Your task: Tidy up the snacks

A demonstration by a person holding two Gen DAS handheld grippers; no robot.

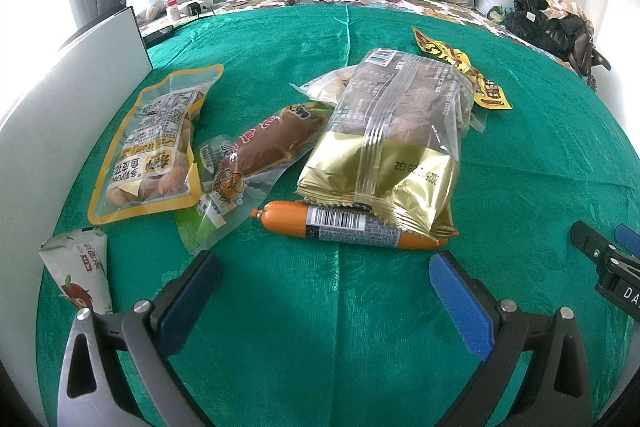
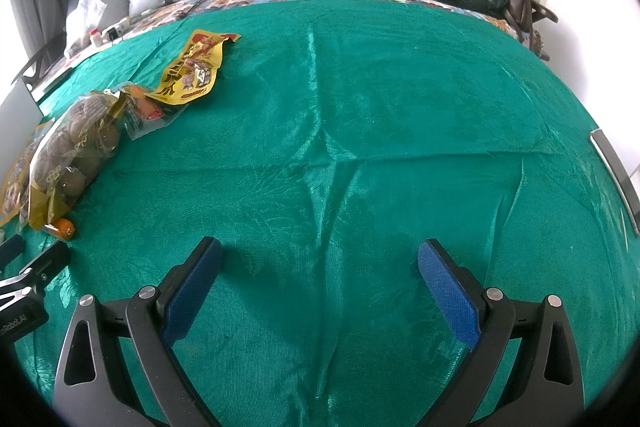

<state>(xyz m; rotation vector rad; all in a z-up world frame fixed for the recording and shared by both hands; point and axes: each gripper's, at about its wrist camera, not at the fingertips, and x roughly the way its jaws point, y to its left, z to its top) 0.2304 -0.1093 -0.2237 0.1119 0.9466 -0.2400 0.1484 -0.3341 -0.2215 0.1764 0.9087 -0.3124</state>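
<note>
Crinkling foil snack bag (image 1: 384,143) overlaps cylindrical sausage (image 1: 352,225).

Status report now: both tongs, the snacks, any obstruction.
Left tongs open, empty. Right tongs open, empty, over bare green cloth. Snacks untouched; sausage nearest, one end under gold bag.

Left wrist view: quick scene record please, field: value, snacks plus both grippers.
surface: green cloth
left gripper: open, empty, above the cloth
right gripper: open, empty, over bare cloth
orange sausage: nearest the left gripper, right end under the gold bag
gold bag: lies over the sausage and a pale packet
peanut pouch: yellow-edged, left of pile
brown snack pack: beside the pouch
yellow wrapper: far right of pile
white-green packet: apart, near left
white box wall: left edge
</note>
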